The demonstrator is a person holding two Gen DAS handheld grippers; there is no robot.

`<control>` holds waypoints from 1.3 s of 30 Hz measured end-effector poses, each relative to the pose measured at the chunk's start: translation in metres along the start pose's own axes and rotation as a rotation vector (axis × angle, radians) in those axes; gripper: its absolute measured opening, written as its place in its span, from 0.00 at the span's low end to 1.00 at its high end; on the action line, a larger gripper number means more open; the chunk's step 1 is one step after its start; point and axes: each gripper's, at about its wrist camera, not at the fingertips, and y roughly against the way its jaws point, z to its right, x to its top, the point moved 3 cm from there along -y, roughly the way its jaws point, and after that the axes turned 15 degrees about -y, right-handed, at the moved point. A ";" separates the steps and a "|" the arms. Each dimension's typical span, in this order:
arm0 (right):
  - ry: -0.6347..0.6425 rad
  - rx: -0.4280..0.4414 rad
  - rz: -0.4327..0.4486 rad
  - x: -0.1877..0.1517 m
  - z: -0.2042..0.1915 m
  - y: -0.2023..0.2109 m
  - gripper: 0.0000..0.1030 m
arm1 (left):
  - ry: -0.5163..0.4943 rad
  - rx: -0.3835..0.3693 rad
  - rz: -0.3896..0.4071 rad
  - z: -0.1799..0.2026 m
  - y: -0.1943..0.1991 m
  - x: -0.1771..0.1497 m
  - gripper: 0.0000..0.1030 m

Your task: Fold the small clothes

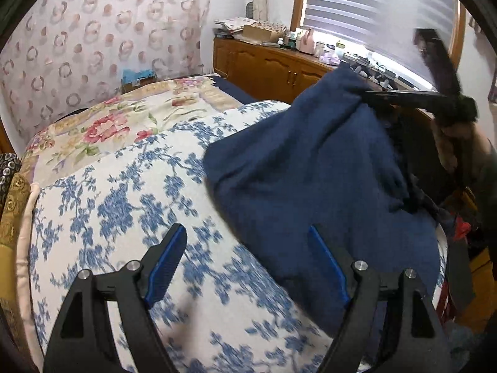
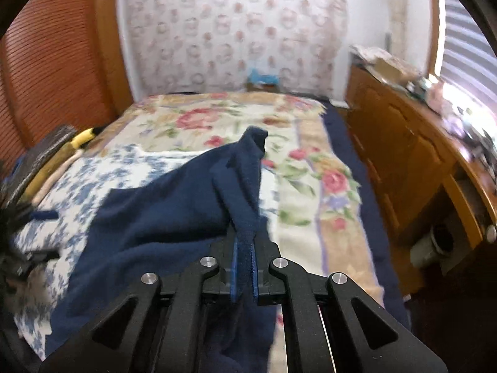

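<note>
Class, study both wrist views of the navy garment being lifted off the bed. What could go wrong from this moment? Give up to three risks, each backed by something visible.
1. The right gripper pinches only a narrow bunched edge of the navy garment; it could slip out.
2. The left gripper is open and holds nothing, so the hanging cloth may sag and fold crookedly.
3. The garment trails onto the blue floral quilt and could drag it.

matt fleecy navy cloth garment point(image 2: 161, 217), glossy wooden cabinet point(image 1: 273, 68)

Daylight glares through the window blinds point(image 1: 372, 9) — motion blur and fisheye bending soften both views.
</note>
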 end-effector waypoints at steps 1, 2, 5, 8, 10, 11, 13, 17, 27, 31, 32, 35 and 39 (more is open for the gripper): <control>-0.020 -0.027 0.002 -0.002 0.007 0.000 0.17 | -0.002 0.002 -0.002 0.002 0.000 -0.002 0.79; -0.034 -0.039 0.005 -0.006 0.012 0.002 0.19 | -0.005 0.004 -0.006 0.006 0.002 -0.006 0.79; -0.045 -0.011 0.003 -0.024 0.017 0.016 0.27 | -0.004 -0.005 -0.014 0.018 0.004 -0.012 0.79; -0.040 0.018 -0.005 -0.052 0.016 0.035 0.36 | -0.016 -0.010 -0.022 0.032 0.008 -0.020 0.79; -0.029 0.033 -0.023 -0.077 0.015 0.046 0.38 | -0.018 -0.015 -0.023 0.039 0.011 -0.024 0.79; -0.024 0.042 -0.031 -0.085 0.013 0.049 0.38 | -0.017 -0.022 -0.022 0.044 0.013 -0.026 0.79; 0.002 0.071 -0.059 -0.108 0.007 0.056 0.38 | -0.014 -0.030 -0.018 0.052 0.018 -0.030 0.79; 0.061 0.089 -0.088 -0.139 -0.005 0.059 0.37 | 0.000 -0.044 -0.013 0.065 0.026 -0.040 0.79; 0.087 0.053 -0.019 -0.159 0.003 0.095 0.00 | 0.028 -0.092 0.012 0.096 0.052 -0.059 0.79; 0.034 0.024 0.009 -0.161 0.024 0.107 0.00 | 0.010 -0.102 0.014 0.101 0.056 -0.059 0.79; 0.020 0.024 0.005 -0.164 0.028 0.106 0.00 | 0.010 -0.106 0.013 0.103 0.056 -0.060 0.79; 0.009 0.013 -0.017 -0.175 0.032 0.100 0.00 | 0.012 -0.138 -0.004 0.109 0.051 -0.066 0.76; -0.028 -0.004 -0.026 -0.185 0.043 0.099 0.00 | -0.014 -0.168 -0.040 0.123 0.040 -0.072 0.69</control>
